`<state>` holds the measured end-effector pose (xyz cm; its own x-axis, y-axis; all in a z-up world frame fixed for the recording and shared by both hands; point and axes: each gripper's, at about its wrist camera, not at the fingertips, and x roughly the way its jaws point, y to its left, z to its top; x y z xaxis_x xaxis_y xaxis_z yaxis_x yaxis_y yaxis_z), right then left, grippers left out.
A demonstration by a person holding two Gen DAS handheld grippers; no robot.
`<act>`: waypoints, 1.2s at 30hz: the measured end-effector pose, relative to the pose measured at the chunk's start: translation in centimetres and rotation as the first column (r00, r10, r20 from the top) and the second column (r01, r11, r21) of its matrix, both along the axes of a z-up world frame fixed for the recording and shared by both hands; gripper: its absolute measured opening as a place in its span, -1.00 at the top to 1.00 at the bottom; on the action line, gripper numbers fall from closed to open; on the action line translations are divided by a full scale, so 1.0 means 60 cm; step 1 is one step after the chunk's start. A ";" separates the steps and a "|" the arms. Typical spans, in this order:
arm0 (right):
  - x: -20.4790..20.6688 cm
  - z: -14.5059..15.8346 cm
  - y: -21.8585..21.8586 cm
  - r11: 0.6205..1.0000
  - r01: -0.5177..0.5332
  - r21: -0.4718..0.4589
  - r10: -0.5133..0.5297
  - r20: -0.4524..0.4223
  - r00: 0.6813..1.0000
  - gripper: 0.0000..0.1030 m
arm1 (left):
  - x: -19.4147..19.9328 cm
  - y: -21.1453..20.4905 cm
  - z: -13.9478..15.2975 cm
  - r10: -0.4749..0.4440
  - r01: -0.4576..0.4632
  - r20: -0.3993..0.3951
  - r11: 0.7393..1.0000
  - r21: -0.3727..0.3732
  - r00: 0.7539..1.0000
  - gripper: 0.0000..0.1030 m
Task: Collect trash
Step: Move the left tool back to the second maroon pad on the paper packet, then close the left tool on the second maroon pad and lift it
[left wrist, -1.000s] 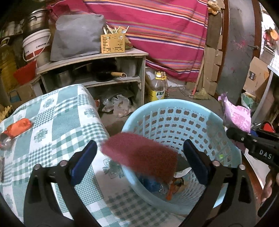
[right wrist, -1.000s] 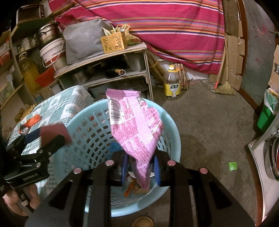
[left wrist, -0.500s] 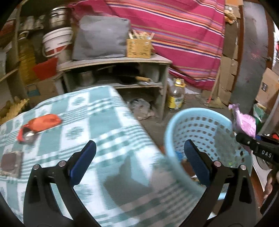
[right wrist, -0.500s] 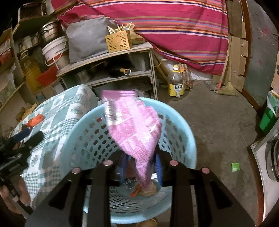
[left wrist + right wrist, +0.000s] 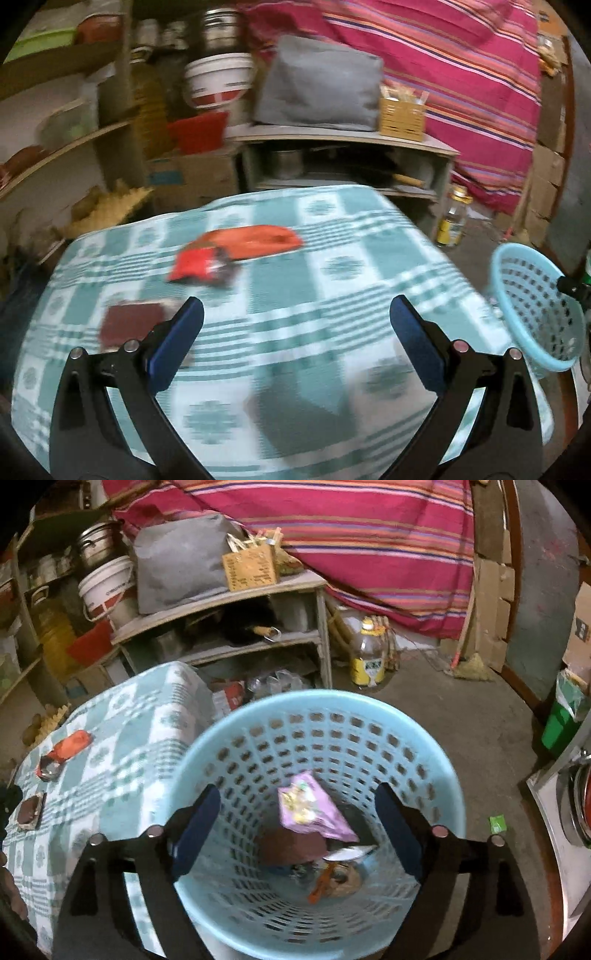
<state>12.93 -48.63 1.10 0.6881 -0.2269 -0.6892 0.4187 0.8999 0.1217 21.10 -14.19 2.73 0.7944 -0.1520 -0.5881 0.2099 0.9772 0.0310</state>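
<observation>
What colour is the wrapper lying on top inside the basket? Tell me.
Pink, on the wrapper in the light blue basket; right wrist view shows it best.

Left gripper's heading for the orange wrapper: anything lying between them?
Only bare checked tablecloth between the left gripper and orange wrapper, per the left wrist view.
</observation>
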 end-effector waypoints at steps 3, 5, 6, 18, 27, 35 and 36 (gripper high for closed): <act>0.022 0.004 0.043 0.999 -0.041 -0.009 0.041 0.011 0.999 -0.65 | 0.011 0.067 -0.009 0.068 -0.068 -0.012 0.998 0.012 0.998 -0.89; 0.038 0.006 0.070 0.998 -0.069 -0.012 0.069 0.013 0.997 -0.65 | 0.017 0.100 -0.013 0.099 -0.099 -0.016 0.995 0.011 0.995 -0.89; 0.047 0.007 0.088 0.996 -0.086 -0.013 0.086 0.017 0.996 -0.65 | 0.019 0.117 -0.015 0.116 -0.115 -0.017 0.993 0.006 0.993 -0.89; 0.123 -0.012 0.268 0.963 -0.265 -0.050 0.266 0.012 0.964 -0.65 | 0.082 0.257 -0.097 0.233 -0.229 -0.133 0.973 0.041 0.963 -0.89; 0.176 -0.047 0.331 0.945 -0.325 -0.043 0.324 -0.025 0.946 -0.65 | 0.135 0.266 -0.128 0.220 -0.218 -0.224 0.975 0.031 0.950 -0.89; 0.202 -0.063 0.360 0.929 -0.364 -0.073 0.360 -0.059 0.931 -0.65 | 0.157 0.253 -0.145 0.197 -0.189 -0.285 0.980 0.057 0.938 -0.89; 0.203 -0.064 0.361 0.928 -0.365 -0.078 0.361 -0.063 0.930 -0.65 | 0.159 0.253 -0.146 0.197 -0.188 -0.288 0.980 0.059 0.937 -0.89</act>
